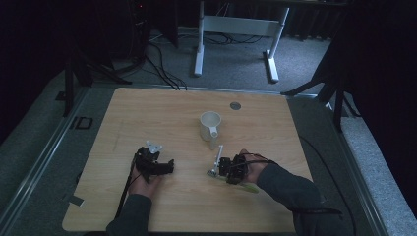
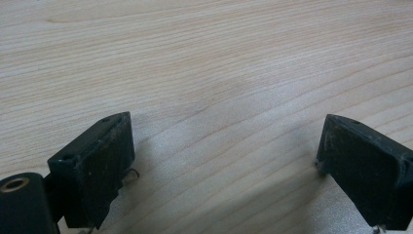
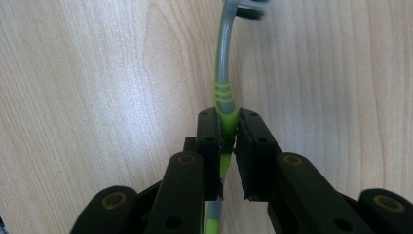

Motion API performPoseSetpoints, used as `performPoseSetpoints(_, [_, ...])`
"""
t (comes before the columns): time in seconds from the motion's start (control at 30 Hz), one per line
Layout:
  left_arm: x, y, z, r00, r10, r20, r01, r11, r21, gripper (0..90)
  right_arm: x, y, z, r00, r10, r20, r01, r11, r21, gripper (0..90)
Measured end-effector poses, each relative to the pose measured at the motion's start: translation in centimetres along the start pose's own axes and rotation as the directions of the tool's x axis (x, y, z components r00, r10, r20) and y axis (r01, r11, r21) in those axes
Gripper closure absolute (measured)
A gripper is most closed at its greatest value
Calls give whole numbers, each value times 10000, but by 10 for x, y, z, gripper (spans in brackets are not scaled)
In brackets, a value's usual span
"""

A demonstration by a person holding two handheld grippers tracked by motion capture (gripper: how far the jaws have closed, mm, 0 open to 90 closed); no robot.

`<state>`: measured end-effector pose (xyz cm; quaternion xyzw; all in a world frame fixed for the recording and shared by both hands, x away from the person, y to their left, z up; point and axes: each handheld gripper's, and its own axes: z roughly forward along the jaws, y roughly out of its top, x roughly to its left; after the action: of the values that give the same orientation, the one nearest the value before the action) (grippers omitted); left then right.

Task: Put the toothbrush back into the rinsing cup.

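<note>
One light toothbrush, pinched at mid-handle
You have the right gripper (image 3: 229, 134) clamped tight on the green and grey toothbrush (image 3: 223, 92), the pads meeting its green waist just below the ribbed bands, the head pointing away over the wooden table (image 1: 162, 113), near the white mug (image 1: 210, 126). Judge it light, stiff and smooth: a thin plastic stem that can swivel or slip between flat pads, so keep your hold where it is, on the thicker rubbery section, and avoid the bare grey neck, which looks slick and narrow. Your left gripper (image 2: 224, 161) rests with its jaws spread wide over bare wood, holding nothing, well apart from the brush
</note>
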<state>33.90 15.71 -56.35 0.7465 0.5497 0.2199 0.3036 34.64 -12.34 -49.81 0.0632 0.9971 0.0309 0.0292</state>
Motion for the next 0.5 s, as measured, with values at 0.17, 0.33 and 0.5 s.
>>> performPoseSetpoints(0.17, [0, 0, 0, 10000, -4, 0, 4, 10000, 3, 70, -2, -2, -3, 9999, 156, 60, -155, 9999, -20, 805])
performPoseSetpoints(0.33, [0, 0, 0, 10000, -5, -3, 5, 10000, -3, 70, -4, -3, -5, 9996, 265, 14, -265, 9996, -63, 805])
performPoseSetpoints(0.5, [0, 0, 0, 10000, -4, 1, 4, 10000, -8, 70, -7, -4, -9, 9992, 399, 38, -399, 9989, -229, 805])
